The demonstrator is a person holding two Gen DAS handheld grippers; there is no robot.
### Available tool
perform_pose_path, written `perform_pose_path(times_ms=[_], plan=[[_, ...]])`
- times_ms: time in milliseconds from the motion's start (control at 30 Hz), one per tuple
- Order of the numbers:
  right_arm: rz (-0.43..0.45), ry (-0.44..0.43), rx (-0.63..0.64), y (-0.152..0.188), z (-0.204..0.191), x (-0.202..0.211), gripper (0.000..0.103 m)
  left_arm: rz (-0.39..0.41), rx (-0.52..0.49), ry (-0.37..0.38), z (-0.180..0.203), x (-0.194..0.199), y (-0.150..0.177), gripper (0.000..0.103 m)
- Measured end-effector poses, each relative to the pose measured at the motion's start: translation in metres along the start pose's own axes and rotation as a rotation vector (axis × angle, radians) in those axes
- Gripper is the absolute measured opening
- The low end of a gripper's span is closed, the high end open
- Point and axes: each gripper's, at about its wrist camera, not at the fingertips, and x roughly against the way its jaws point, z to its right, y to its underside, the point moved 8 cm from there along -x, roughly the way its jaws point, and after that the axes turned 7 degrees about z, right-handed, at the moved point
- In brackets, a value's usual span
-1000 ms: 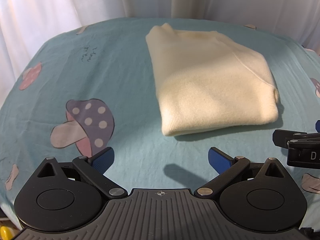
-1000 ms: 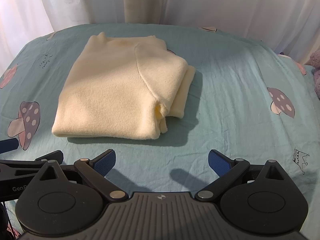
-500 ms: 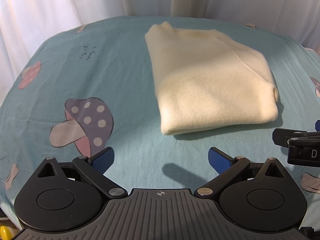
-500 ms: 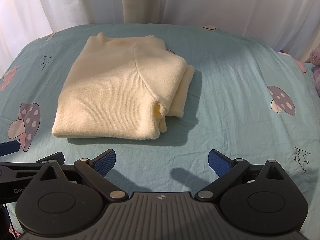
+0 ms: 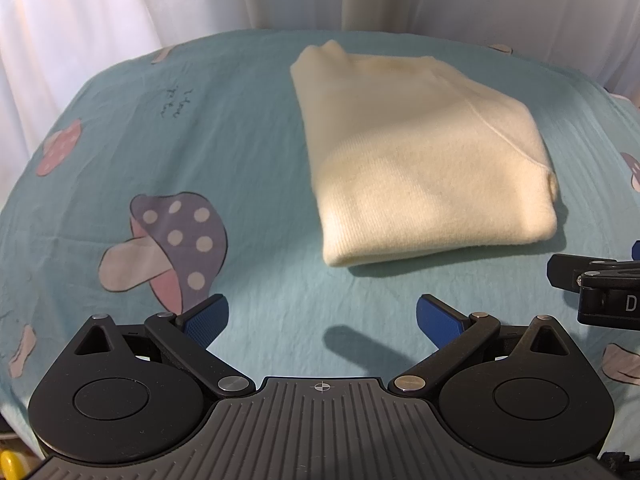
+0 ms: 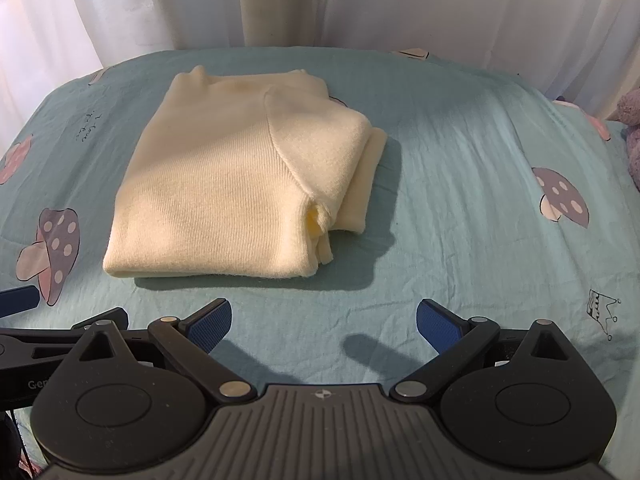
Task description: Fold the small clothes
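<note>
Left wrist view shows the cream sweater (image 5: 424, 156) folded flat on the bed sheet (image 5: 200, 128), long axis running away from the camera, collar end farthest. It lies ahead of the left tongs (image 5: 322, 318) and right tongs (image 6: 323, 322), apart from both; both tongs are spread wide, gripping nothing

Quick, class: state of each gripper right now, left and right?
Left gripper: open, holding nothing, short of the cream sweater.
Right gripper: open, holding nothing, also short of the sweater.
</note>
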Motion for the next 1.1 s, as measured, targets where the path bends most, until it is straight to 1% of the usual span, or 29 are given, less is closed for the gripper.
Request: perform_pose_path(times_ms=[167,367,500,833,1100], plan=[[-0.001,-0.001,0.001,0.0003,-0.0002,0.0010,0.099,-0.001,0.000,-0.001,0.0002,-0.0001,0.0002,0.103],[0.000,-0.004,0.002,-0.0001,-0.0006,0.0005,0.099,0.018,-0.022,-0.007,0.0017,0.0019,-0.0018,0.103],[-0.004,-0.002,-0.001,-0.0002,-0.0009,-0.0004,0.099,0.037,-0.016,0.007,0.0015,0.0046,-0.0019,0.103],[-0.004,0.000,-0.006,-0.0021,-0.0002,-0.0012,0.099,0.010,-0.046,0.027,0.0077,0.0001,0.0015,0.103],[0.001,0.009,0.005,-0.0044,0.0001,-0.0024,0.099,-0.002,-0.047,0.018,0.0066,-0.0032,0.0014,0.103]])
